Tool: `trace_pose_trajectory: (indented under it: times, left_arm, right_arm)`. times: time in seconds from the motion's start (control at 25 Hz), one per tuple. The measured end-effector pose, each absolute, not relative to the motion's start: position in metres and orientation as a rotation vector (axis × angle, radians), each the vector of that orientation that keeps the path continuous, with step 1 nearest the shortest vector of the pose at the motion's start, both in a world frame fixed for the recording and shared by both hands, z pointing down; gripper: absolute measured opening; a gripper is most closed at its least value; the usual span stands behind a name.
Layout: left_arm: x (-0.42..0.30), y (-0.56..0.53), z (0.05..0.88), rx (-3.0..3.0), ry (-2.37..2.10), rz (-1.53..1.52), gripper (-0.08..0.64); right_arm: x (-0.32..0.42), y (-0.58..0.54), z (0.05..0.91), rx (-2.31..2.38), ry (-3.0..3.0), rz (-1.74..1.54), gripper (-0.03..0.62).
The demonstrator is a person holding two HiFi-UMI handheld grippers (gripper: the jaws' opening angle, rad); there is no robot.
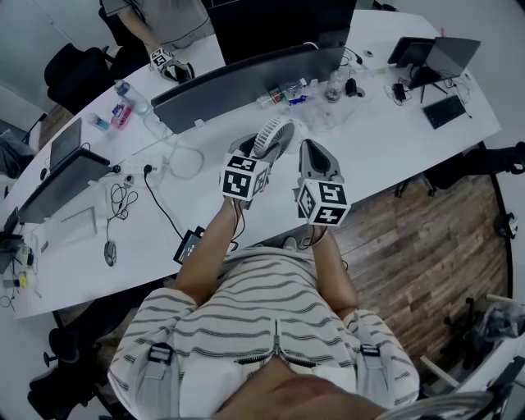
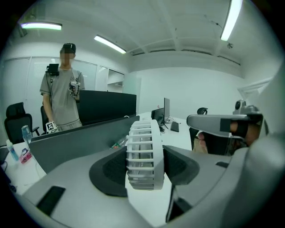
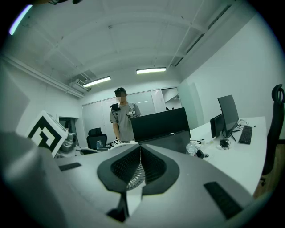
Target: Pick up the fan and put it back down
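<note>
At the near left of the white table lies one computer mouse. One dark screen stands beyond it. A second person stands at the far left edge, with one clear bottle on the table just near of them. One long dark monitor runs across the middle of the table.

Just near of that monitor is the single fan, a small white round one with a slatted cage. It is held over the table, and no view shows whether its underside touches the surface. The left gripper is clamped on it. The left gripper view shows the cage edge-on, with one dark pad pressed against each face.

Just right of the fan is the right gripper, the second of the two. Its jaws are closed tight against each other with nothing between them, and its tips sit close beside the fan without gripping it. Each gripper carries one marker cube, the left cube and the right cube.

At the far right of the table stands one propped dark screen. One flat black slab lies just near of it.
</note>
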State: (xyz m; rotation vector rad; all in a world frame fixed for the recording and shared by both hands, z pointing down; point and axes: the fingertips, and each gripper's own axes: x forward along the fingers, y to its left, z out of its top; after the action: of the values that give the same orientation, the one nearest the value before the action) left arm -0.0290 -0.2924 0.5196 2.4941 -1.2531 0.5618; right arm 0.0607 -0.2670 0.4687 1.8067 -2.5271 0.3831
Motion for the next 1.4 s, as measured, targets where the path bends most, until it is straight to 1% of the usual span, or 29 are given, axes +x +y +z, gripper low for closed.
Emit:
trace_pose_trajectory:
  times: [0.24, 0.56, 1.0, 1.2, 1.4]
  left_arm:
    - [-0.027, -0.285, 0.5, 2.477, -1.315, 0.432, 0.229]
    - [-0.024, -0.278, 0.49, 2.47, -1.335, 0.358, 0.229]
    - [-0.031, -0.266, 0.469, 2.46, -1.472, 0.232, 0.229]
    - [-0.036, -0.262, 0.459, 2.435, -1.519, 0.134, 0.229]
    - [-0.038, -0.259, 0.453, 2.444, -1.566, 0.116, 0.229]
  right_arm:
    - [0.058, -0.266, 0.466, 1.802, -2.53, 0.377, 0.012]
    - [0.059, -0.263, 0.467, 1.806, -2.528, 0.378, 0.012]
    - [0.055, -0.261, 0.464, 1.787, -2.54, 0.37, 0.012]
    - [0.052, -0.258, 0.464, 1.779, -2.546, 0.363, 0.012]
    - [0.054, -0.257, 0.463, 1.774, -2.551, 0.358, 0.012]
